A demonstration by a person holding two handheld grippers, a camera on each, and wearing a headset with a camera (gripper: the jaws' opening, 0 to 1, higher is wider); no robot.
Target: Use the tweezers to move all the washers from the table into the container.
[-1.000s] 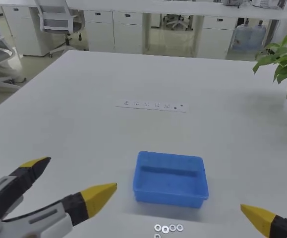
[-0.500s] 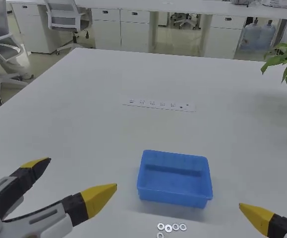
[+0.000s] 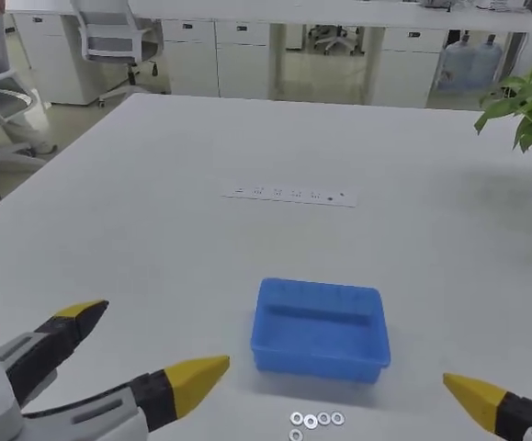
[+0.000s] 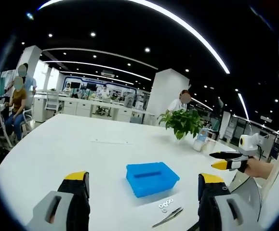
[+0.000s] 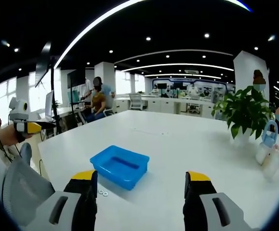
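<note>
Nudged the left hand-held gripper [image 3: 155, 335] slightly closer to the container [image 3: 316, 360] than a second ago; holding both it and the right hand-held gripper [image 3: 500, 363] with yellow-tipped jaws spread wide, gripping nothing, low over the white surface [image 3: 155, 230]. Looking down at small shiny silver washers [image 3: 314, 421], thin flat rings touching in a short row with one more just below, lying right in front of the shallow blue rectangular container. Spotting slim metal tweezers [image 4: 167, 217] flat on the surface just beside the washers.
</note>
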